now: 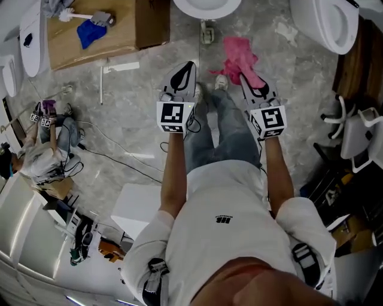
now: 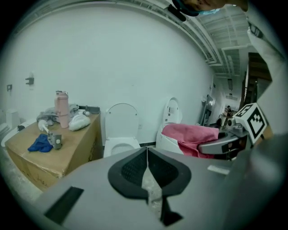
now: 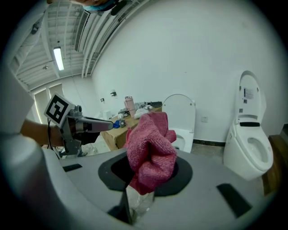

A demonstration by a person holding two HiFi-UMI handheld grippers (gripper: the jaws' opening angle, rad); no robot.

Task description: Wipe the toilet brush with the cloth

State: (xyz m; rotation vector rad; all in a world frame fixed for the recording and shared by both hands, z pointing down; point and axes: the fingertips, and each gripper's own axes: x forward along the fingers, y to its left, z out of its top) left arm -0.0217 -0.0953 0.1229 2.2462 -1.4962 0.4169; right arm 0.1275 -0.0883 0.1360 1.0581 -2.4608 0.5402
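Observation:
My right gripper (image 1: 256, 83) is shut on a crumpled pink cloth (image 1: 240, 57), which bulges up from between its jaws (image 3: 150, 164) and hides their tips. My left gripper (image 1: 183, 75) hangs beside it, shut with nothing in it (image 2: 147, 164). Far off to the left, the toilet brush (image 1: 75, 15) lies on a cardboard box (image 1: 125, 33): a white head with a handle running to a grey end, beside a blue cloth (image 1: 90, 33). In the left gripper view the brush (image 2: 47, 130) lies at the box's near corner. Both grippers are well away from the brush.
A toilet (image 1: 206, 7) stands straight ahead and a second toilet (image 1: 329, 24) at the right. A pink bottle (image 2: 61, 109) and white items stand on the box. Another person (image 1: 48, 149) crouches at the left. A white box (image 1: 137, 206) and cables lie on the floor.

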